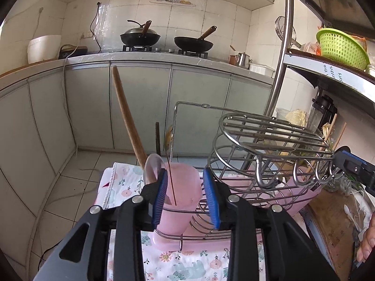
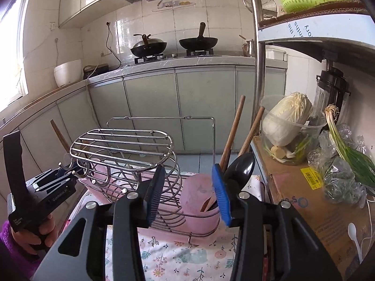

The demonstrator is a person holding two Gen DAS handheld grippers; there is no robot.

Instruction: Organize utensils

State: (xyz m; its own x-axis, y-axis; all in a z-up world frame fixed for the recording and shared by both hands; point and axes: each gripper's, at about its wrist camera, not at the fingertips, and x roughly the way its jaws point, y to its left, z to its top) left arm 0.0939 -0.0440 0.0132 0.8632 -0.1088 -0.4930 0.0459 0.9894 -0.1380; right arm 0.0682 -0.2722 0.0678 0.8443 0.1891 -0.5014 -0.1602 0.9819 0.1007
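While both grippers hover over the wire dish rack (image 1: pixel 269 164) on the flowered cloth (image 1: pixel 182 264), each stands part open with nothing pressed between its blue pads. The left gripper (image 1: pixel 187 199) frames the pink cup (image 1: pixel 181 187) at the rack's left end, where a wooden-handled utensil (image 1: pixel 127 117), a clear spoon (image 1: pixel 153 166) and a thin stick lean upright. The right gripper (image 2: pixel 187 194) frames the other pink cup (image 2: pixel 199 201), which holds two wooden handles (image 2: pixel 232 131) and a black ladle (image 2: pixel 243 164).
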